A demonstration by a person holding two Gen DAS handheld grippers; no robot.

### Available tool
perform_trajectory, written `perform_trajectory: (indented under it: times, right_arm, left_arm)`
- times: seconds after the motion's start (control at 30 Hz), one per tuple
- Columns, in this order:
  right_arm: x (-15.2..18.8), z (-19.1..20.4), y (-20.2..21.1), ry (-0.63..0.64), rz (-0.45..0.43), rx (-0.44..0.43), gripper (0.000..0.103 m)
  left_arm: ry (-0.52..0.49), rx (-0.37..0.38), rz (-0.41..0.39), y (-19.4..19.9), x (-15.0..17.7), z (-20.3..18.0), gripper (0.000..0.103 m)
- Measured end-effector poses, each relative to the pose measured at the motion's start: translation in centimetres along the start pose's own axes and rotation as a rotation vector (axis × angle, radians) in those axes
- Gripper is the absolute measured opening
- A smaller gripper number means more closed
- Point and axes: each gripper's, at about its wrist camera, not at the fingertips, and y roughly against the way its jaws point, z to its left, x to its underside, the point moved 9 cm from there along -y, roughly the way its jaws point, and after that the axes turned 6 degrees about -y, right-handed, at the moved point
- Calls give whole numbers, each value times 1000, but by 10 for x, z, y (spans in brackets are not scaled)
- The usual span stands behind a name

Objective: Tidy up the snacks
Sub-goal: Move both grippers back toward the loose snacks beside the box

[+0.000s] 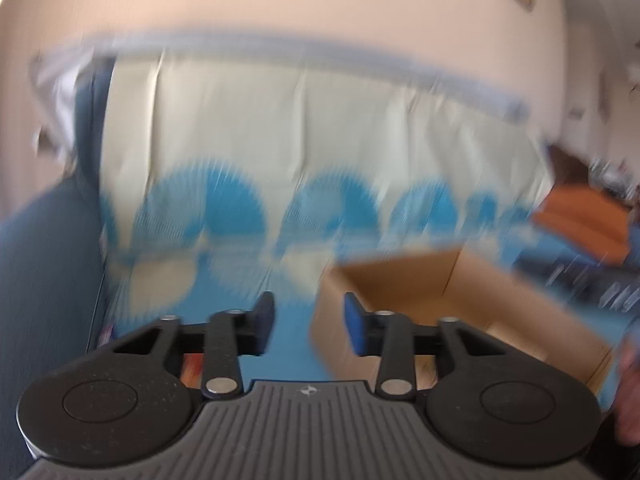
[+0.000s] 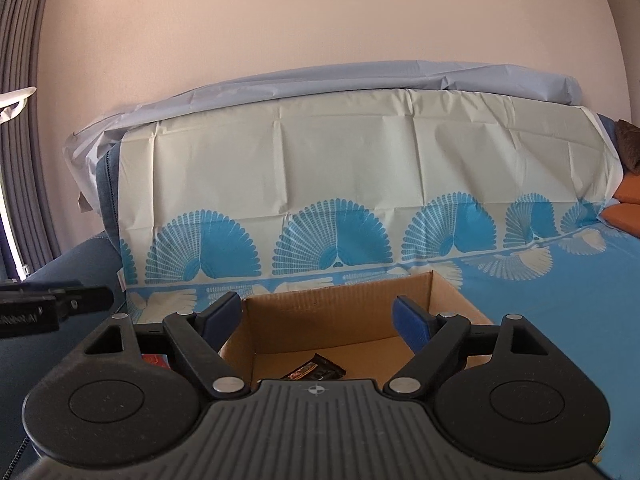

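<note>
An open cardboard box point(image 2: 360, 312) stands on the blue patterned cloth, and a dark snack wrapper point(image 2: 316, 370) lies on its floor. My right gripper point(image 2: 316, 316) hangs open over the box's near edge, its blue pads wide apart and empty. A red packet point(image 2: 154, 360) shows just left of the box, under the gripper body. The left wrist view is blurred. There my left gripper point(image 1: 310, 322) is left of the box point(image 1: 460, 292), with a narrow empty gap between its pads. A red-orange packet point(image 1: 192, 364) peeks out beneath its left finger.
The box sits on a sofa draped in a cream cloth with blue fans point(image 2: 320, 184). Orange cushions point(image 2: 624, 216) lie at the far right and a grey curtain point(image 2: 20, 120) hangs at the left. A dark blue armrest point(image 1: 44, 280) rises left of my left gripper.
</note>
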Motion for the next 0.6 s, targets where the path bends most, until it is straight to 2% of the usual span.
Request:
perform_trajectory:
  times: [0.03, 0.07, 0.13, 0.23, 0.33, 0.5, 0.6]
  right_arm:
    - [1, 5, 0, 11, 1, -8, 84]
    - [2, 9, 0, 19, 3, -18, 83]
    - [3, 16, 0, 31, 8, -37, 80]
    - [5, 27, -2, 40, 20, -64, 74]
    - [11, 37, -4, 42, 50, -100, 63]
    - [22, 62, -9, 58, 97, -188, 33]
    - [27, 77, -9, 73, 106, -222, 27]
  left_arm:
    - [2, -65, 43, -6, 6, 10, 8]
    - [27, -86, 59, -9, 8, 18, 8]
    - [109, -62, 68, -13, 9, 32, 8]
    - [125, -92, 93, -19, 10, 42, 8]
    - [155, -115, 106, -20, 13, 54, 8]
    - [236, -164, 141, -21, 21, 77, 9]
    - [282, -174, 160, -20, 27, 89, 9]
